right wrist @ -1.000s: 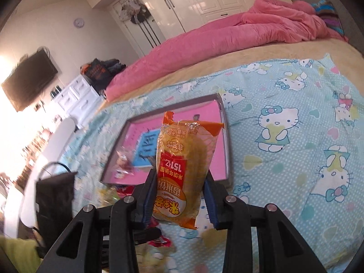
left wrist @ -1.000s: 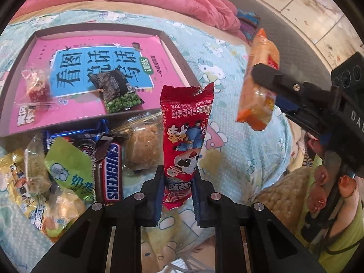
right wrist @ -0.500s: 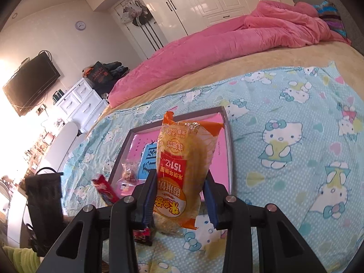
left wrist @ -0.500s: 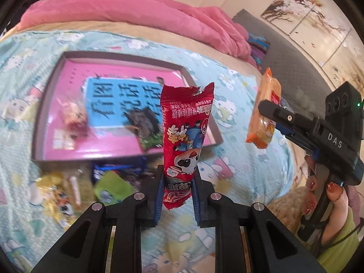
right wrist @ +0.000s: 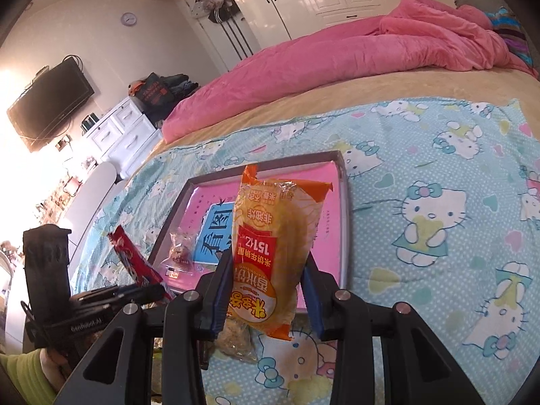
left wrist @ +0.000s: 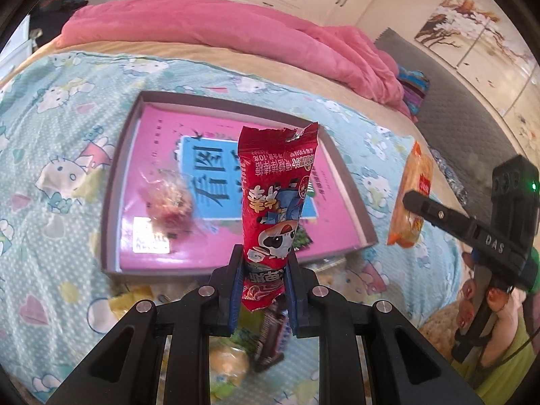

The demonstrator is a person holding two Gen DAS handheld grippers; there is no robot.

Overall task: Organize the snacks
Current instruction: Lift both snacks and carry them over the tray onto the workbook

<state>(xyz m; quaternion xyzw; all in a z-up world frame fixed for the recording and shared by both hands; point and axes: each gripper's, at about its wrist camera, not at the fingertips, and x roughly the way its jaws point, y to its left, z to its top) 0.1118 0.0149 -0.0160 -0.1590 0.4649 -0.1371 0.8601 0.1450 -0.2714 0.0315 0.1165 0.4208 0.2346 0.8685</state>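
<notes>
Each hand-held gripper pinching a packet — red packet (left wrist: 275, 202), orange packet (right wrist: 270, 246) — tray (left wrist: 114, 182) partly hidden.

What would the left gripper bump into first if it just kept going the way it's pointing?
Probably the shallow grey tray with the pink book on the bed. The left gripper, shut on a red snack packet, aims down at its near part; depth is hard to judge.

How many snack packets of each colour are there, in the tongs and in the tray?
Red packet, in the left tongs: 1
Orange packet, in the right tongs: 1
Clear-wrapped reddish snack, in the tray: 1
Dark packet of green peas, in the tray, mostly hidden: 1
Total: 4; the heap below the tray is too hidden to count.
</notes>
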